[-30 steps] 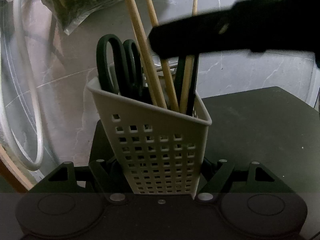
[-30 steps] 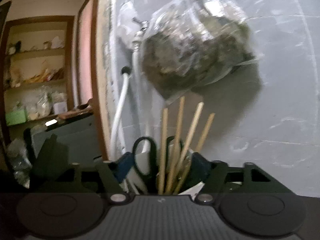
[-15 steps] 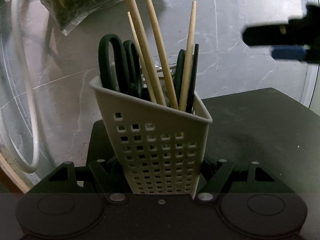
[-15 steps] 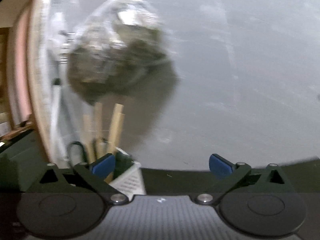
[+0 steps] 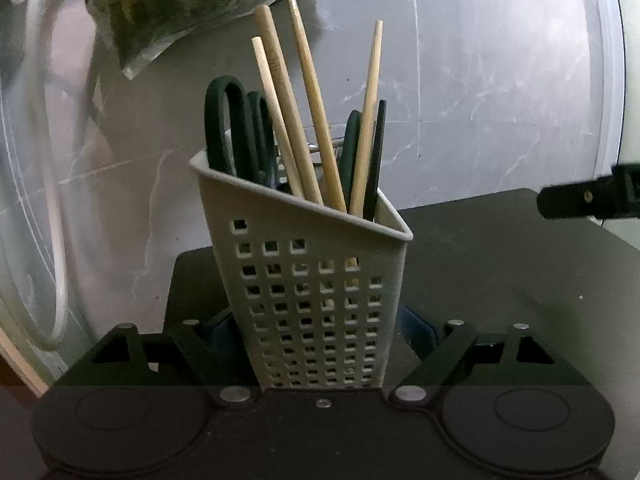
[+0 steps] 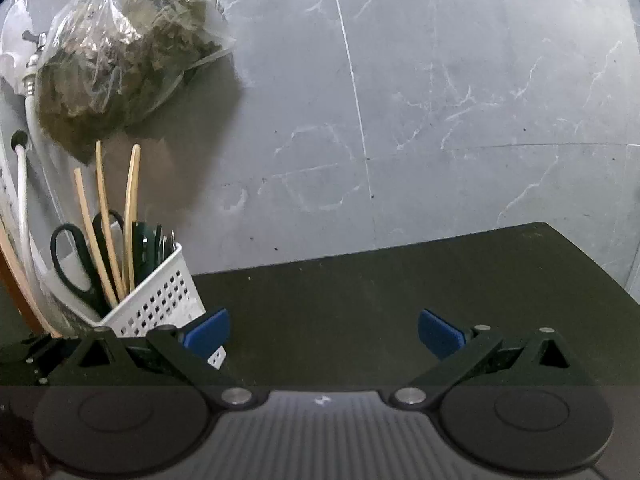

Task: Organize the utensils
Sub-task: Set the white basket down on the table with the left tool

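A white perforated utensil basket [image 5: 320,300] stands leaning on the black tabletop [image 5: 500,280]. It holds several wooden chopsticks [image 5: 288,112], black-handled scissors [image 5: 228,128] and dark utensil handles [image 5: 376,152]. My left gripper [image 5: 320,328] straddles the basket's lower part. Its jaws are opening, and the blue pad [image 5: 418,330] on the right stands just off the wall. My right gripper [image 6: 324,332] is wide open over bare tabletop, with nothing between its fingers. In that view the basket [image 6: 160,300] is at the lower left, behind the left pad [image 6: 208,330].
A clear plastic bag of dark leafy stuff [image 6: 120,48] hangs on the grey marbled wall [image 6: 440,100] above the basket. White hoses [image 5: 48,200] run down the wall at the left. A dark part of the right gripper [image 5: 588,200] juts in at the right edge.
The right gripper has left its place over the chopsticks and moved off to the right and lower, its jaws spreading wide. The left jaws have parted slightly from the basket.
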A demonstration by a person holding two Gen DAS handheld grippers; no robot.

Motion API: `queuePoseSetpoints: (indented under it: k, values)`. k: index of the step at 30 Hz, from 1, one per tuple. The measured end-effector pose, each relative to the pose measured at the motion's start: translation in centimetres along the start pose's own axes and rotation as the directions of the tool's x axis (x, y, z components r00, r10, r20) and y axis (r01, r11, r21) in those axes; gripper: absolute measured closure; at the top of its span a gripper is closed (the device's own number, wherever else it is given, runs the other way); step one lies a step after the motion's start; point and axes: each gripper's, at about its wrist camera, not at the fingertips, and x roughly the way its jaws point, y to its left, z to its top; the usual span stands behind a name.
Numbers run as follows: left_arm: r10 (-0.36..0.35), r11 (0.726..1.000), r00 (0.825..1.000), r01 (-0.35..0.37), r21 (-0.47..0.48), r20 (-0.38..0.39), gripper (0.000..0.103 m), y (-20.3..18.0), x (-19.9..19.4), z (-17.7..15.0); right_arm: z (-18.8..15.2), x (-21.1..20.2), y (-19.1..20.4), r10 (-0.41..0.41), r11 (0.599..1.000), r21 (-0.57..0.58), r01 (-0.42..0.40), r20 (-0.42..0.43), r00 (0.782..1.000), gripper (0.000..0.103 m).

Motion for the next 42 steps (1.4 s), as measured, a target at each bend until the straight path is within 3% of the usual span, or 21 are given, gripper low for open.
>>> queuePoseSetpoints:
  k: [8,15,23,27,33,42]
  values:
    - [0.053,0.997,0.999,-0.052,-0.056,0.014,0.001,-1.4,-2.0,-0.7,0.0,-1.2,-0.9,0.040,0.999,-0.033,-0.040,-0.016,0.999,0.000]
    - [0.166,0.976,0.986,-0.165,-0.140,-0.001,0.001,-4.0,-5.8,-1.5,-1.0,-3.3,-3.2,0.089,0.995,-0.049,-0.091,-0.047,0.995,0.000]
    - [0.312,0.920,0.949,-0.313,-0.234,-0.045,0.001,-6.8,-10.8,-1.4,-2.3,-6.9,-4.6,0.157,0.985,-0.061,-0.162,-0.079,0.984,0.000]
    - [0.343,0.903,0.938,-0.346,-0.256,-0.059,0.001,-8.0,-13.0,-1.8,-3.0,-8.4,-4.7,0.174,0.980,-0.076,-0.183,-0.115,0.978,0.000]
    - [0.367,0.889,0.927,-0.373,-0.266,-0.073,0.001,-8.9,-15.7,-2.4,-3.8,-9.7,-4.9,0.159,0.981,-0.090,-0.174,-0.158,0.975,0.000]
    - [0.386,0.876,0.916,-0.401,-0.269,-0.109,0.001,-7.9,-16.8,-3.1,-4.4,-10.1,-5.1,0.044,0.993,-0.100,-0.066,-0.209,0.977,0.000]
